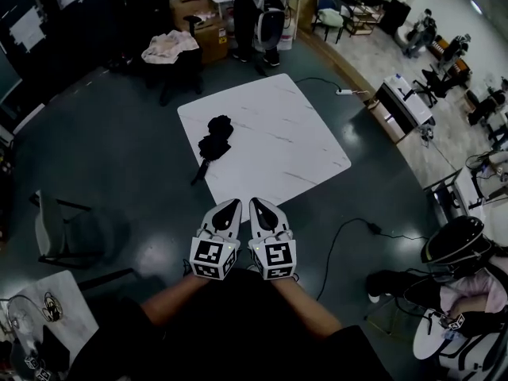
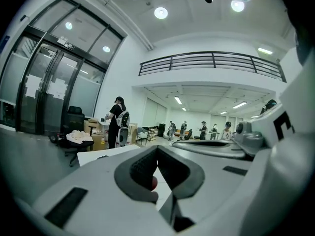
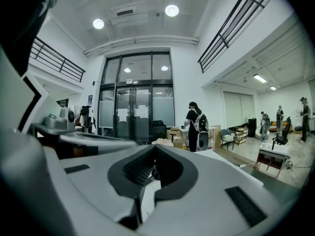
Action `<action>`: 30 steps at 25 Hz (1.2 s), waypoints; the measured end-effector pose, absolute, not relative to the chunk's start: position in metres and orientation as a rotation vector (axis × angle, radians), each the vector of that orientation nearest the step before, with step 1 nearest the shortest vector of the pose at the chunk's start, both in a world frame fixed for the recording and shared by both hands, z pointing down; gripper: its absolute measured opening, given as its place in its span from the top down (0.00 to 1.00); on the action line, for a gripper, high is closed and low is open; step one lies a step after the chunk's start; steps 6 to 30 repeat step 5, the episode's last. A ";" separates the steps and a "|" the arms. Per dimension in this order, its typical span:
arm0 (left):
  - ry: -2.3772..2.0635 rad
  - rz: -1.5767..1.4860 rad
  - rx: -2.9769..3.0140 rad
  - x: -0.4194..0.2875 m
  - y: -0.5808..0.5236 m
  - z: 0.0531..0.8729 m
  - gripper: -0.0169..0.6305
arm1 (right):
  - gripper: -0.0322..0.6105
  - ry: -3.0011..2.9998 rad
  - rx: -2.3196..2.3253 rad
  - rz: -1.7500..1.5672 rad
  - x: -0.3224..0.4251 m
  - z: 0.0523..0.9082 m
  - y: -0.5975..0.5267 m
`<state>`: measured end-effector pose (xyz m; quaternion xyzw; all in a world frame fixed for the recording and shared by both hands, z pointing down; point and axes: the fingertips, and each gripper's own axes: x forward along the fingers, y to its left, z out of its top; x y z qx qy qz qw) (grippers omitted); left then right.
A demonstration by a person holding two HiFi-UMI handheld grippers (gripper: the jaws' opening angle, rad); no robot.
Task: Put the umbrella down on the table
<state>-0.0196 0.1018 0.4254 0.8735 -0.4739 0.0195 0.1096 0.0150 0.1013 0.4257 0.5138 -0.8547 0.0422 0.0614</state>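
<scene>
A folded black umbrella [image 1: 214,140] lies on the white marble table [image 1: 278,145] near its left edge, its handle end poking past the rim. My two grippers hang side by side in front of my body, short of the table's near corner and well away from the umbrella. In the head view the left gripper [image 1: 230,205] and the right gripper [image 1: 255,204] both point at the table. The left gripper's [image 2: 156,149] jaws meet at their tips with nothing between them. The right gripper's [image 3: 154,149] jaws are likewise closed and empty.
A person with a backpack [image 1: 266,10] stands beyond the table beside cardboard boxes [image 1: 202,22]. A chair with a cloth [image 1: 171,50] sits at far left, another chair [image 1: 55,228] at near left. A cable [image 1: 349,228] runs on the floor; someone sits at bottom right [image 1: 460,292].
</scene>
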 end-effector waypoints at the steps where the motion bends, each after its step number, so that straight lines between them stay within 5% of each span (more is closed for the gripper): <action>1: -1.390 0.058 2.571 -0.018 0.101 0.425 0.95 | 0.93 -2.588 1.553 0.130 0.015 0.425 0.101; 30: -1.378 0.058 2.567 -0.007 0.104 0.435 0.95 | 0.93 -2.591 1.548 0.138 0.024 0.432 0.105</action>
